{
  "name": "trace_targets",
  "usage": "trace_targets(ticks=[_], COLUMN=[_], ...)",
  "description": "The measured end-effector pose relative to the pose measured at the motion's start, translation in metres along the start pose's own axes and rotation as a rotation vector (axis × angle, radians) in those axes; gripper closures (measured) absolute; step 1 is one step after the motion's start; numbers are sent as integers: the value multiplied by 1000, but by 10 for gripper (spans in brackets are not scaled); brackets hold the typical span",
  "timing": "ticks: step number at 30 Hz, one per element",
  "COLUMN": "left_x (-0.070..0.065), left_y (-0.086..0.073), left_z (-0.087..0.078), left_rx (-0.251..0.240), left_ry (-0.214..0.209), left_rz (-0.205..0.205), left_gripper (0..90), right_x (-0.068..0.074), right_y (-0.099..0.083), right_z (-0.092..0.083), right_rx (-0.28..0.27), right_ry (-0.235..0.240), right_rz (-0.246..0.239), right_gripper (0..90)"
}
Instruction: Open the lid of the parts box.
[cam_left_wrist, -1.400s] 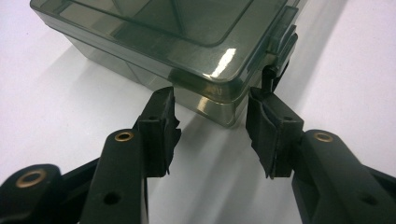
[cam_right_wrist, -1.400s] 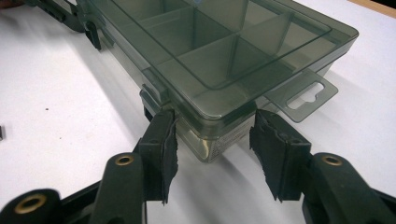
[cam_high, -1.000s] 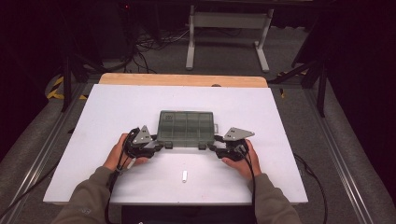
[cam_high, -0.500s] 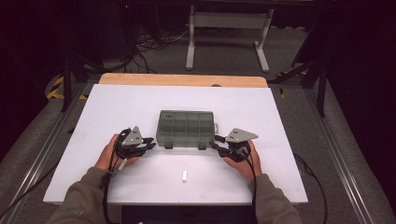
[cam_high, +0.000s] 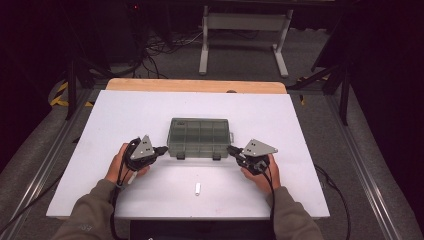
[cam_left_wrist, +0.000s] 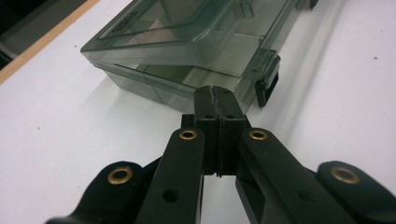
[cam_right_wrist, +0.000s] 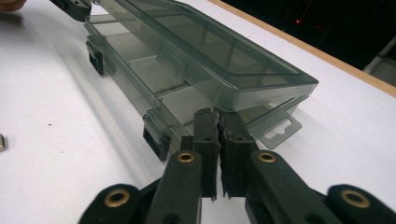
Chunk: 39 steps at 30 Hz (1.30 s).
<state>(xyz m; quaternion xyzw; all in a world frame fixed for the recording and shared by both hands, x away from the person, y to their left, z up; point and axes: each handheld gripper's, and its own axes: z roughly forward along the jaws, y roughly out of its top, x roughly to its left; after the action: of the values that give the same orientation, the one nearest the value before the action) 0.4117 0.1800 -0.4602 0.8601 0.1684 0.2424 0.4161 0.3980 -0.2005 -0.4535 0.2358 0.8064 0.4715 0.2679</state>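
The smoky translucent plastic compartment box (cam_high: 200, 138) lies near the middle of the white tabletop (cam_high: 300, 115), its long front edge with two dark latches (cam_high: 180, 156) turned toward the person. In the two gripper views its lid (cam_right_wrist: 210, 51) stands slightly raised above the base at the front, with a gap along that edge, and both latches hang loose, so I judge the unlatching to be done and the lid not yet swung fully open. The left gripper (cam_high: 161, 149) sits at the box's front left corner and the right gripper (cam_high: 233, 149) at its front right corner. The jaws of each have just been closing and now stand pressed together with nothing between them; in the left gripper view the closed tips (cam_left_wrist: 215, 95) point at the corner beside the latch (cam_left_wrist: 267, 86), and in the right gripper view the closed tips (cam_right_wrist: 215, 119) point in just under the lid's edge. Whether the tips touch the box cannot be told. A small white oblong piece (cam_high: 198, 189) lies on the table near the person, well apart from the box. The compartments look empty, so what seems left is lifting the lid back and probably placing that piece inside.
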Motion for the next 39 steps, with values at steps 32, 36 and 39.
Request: trace_targets(ticks=[32, 36, 39], left_x=[3, 7, 13], left_y=[21, 29, 36], left_z=[-3, -5, -8], left_rx=[-75, -68, -77], left_ry=[188, 197, 204], left_rz=[27, 58, 65], left_gripper=[492, 491, 510], right_x=[-2, -5, -8], right_y=[13, 25, 31], right_z=[1, -1, -1], right_rx=[-38, -49, -56], right_ry=[-157, -168, -172], right_rz=[-69, -110, -118], right_gripper=[540, 570, 597])
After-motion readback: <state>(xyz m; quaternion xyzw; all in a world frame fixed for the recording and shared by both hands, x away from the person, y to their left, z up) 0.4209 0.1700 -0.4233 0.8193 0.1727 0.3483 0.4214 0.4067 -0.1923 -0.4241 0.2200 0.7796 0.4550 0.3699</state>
